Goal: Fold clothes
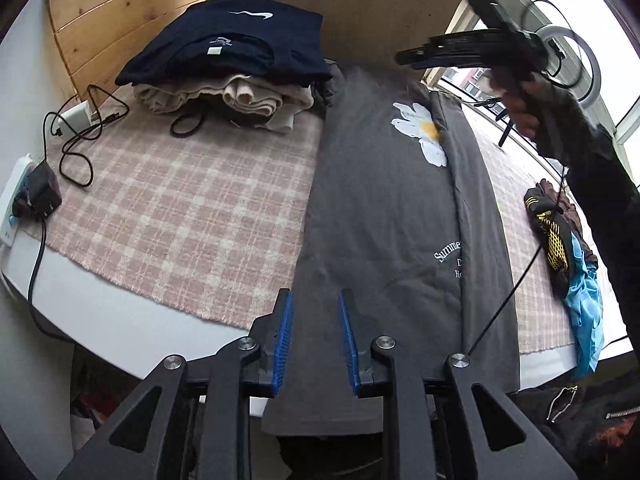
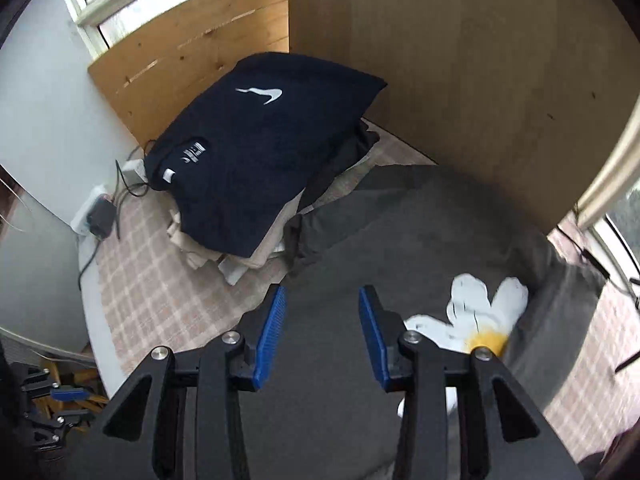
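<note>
A dark grey shirt (image 1: 384,208) with a white daisy print (image 1: 424,132) lies lengthwise on the table, its right side folded inward over the middle. My left gripper (image 1: 316,340) hovers open over the shirt's near hem, nothing between its blue pads. In the left wrist view the right gripper (image 1: 408,58) is held by a hand high above the shirt's far end. From the right wrist view, that right gripper (image 2: 322,336) is open above the grey shirt (image 2: 400,240), left of the daisy (image 2: 476,320), and empty.
A stack of folded clothes topped by a navy shirt (image 1: 236,40) stands at the back left on the pink checked cloth (image 1: 180,216). Cables and a power strip (image 1: 24,200) lie at the left edge. Crumpled garments (image 1: 568,248) sit at the right edge. Wooden boards (image 2: 460,60) rise behind.
</note>
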Demonstrator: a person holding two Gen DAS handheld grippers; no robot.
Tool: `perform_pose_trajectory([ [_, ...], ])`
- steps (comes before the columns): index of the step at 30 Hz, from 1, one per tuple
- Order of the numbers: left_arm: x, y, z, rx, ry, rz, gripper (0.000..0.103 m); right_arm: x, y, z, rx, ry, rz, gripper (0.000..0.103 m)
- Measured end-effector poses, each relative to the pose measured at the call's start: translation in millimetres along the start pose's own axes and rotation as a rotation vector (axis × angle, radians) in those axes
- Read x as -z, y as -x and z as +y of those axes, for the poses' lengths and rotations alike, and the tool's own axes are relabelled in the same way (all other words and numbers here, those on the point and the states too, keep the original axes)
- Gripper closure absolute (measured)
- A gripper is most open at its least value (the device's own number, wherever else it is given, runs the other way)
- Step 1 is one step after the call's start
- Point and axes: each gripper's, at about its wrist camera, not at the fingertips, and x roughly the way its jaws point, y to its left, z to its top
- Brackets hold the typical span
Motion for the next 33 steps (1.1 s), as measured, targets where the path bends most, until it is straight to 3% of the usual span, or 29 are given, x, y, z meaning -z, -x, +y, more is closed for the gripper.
perform_pose_trajectory([
  [7,-23,-27,10,0.071,-0.026,0.035,0.079,-43,-79,16,0.073,0.19,0.072,0.064],
  [11,-40,-43,24,0.114,-0.038,0.056,0.079,-54,-106,8,0.081,0.204,0.11,0.05],
  [15,-59,-58,36,0.144,-0.054,0.074,0.079,-55,-120,0,0.026,0.187,0.147,0.05],
  [16,-64,-61,37,0.15,-0.063,0.078,0.079,-53,-120,-2,0.016,0.18,0.153,0.062],
  [17,-69,-64,38,0.156,-0.072,0.082,0.079,-51,-121,-5,0.007,0.164,0.16,0.093],
  [18,-74,-68,38,0.159,-0.081,0.087,0.079,-49,-121,-8,-0.002,0.148,0.167,0.1],
  [21,-88,-79,38,0.172,-0.104,0.102,0.079,-38,-96,-24,-0.047,0.07,0.083,0.1],
  [23,-92,-85,33,0.185,-0.13,0.111,0.079,-18,-72,-50,-0.099,-0.06,0.002,0.1],
  [25,-97,-90,28,0.198,-0.157,0.12,0.079,13,-59,-80,-0.14,-0.218,-0.021,0.099],
  [26,-99,-93,25,0.204,-0.171,0.125,0.079,27,-56,-88,-0.111,-0.246,0.001,0.094],
  [28,-103,-99,20,0.217,-0.198,0.134,0.079,41,-49,-89,0.065,-0.199,0.053,0.081],
  [29,-105,-102,17,0.223,-0.212,0.139,0.079,43,-42,-87,0.131,-0.177,0.049,0.081],
  [31,-109,-108,14,0.229,-0.224,0.145,0.079,35,-23,-77,0.189,-0.151,-0.001,0.08],
  [33,-110,-112,14,0.237,-0.219,0.148,0.079,21,-9,-59,0.165,-0.111,-0.051,0.08],
])
